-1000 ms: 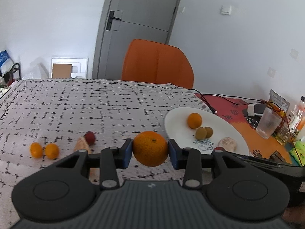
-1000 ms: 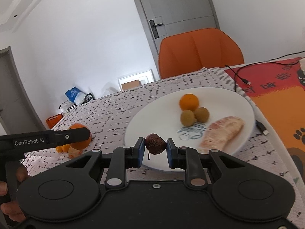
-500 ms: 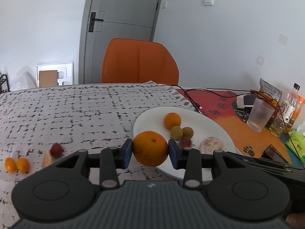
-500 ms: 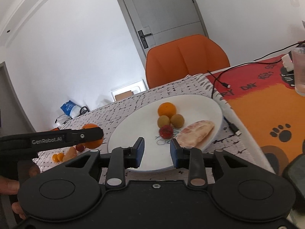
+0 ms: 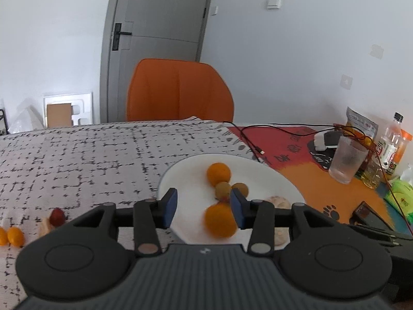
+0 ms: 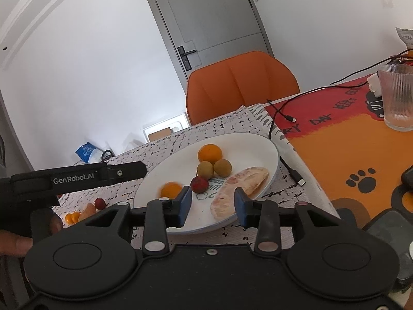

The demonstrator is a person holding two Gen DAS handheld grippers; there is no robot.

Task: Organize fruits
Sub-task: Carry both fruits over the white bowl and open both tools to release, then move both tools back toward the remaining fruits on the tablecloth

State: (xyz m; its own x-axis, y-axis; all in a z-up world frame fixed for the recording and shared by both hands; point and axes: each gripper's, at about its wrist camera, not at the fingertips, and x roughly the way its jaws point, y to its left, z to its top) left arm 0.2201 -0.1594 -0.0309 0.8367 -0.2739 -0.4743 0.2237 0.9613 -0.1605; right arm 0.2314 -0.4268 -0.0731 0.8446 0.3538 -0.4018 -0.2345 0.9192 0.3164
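The left gripper (image 5: 204, 208) is hanging over the white plate (image 5: 185, 175) with its tongs spread wide and nothing in them. A blurry orange (image 5: 220, 221) is sitting just under the tongs, by the right one, on the plate. The right gripper (image 6: 211, 204) is also spread wide and holding nothing. On the plate another orange (image 6: 209, 153), two little brown fruits (image 6: 205, 169), a red fruit (image 6: 199, 184) and a peeled pomelo piece (image 6: 238, 187) are lying close together. Small orange fruits (image 5: 11, 236) are waiting on the tablecloth (image 5: 77, 160), well apart from the plate
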